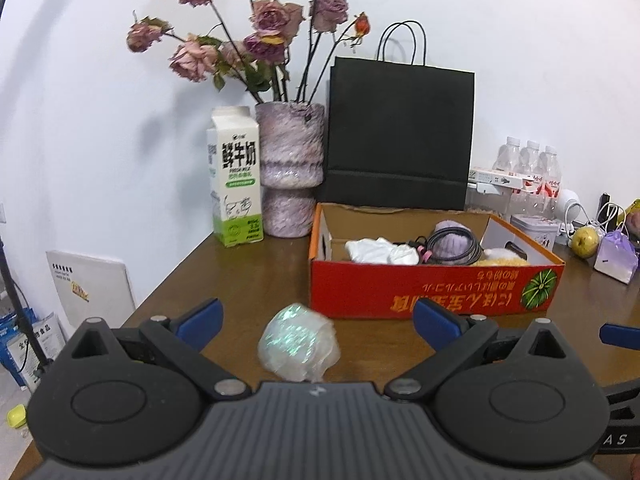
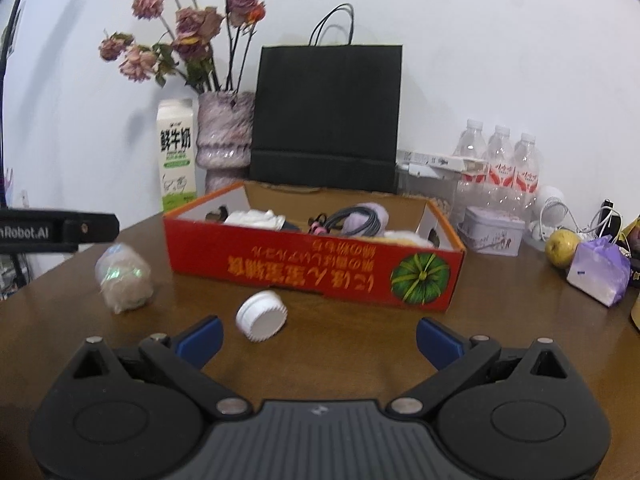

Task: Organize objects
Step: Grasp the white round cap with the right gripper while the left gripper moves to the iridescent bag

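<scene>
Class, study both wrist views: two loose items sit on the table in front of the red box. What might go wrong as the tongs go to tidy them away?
1. The white cap lies tilted on its edge; a nudge from the open right tongs may send it rolling.
2. The iridescent wrapped bundle looks soft and crinkly, so the open left tongs might crush it or slip off.
3. The red box already holds cables and cloth; added items could snag there.
</scene>
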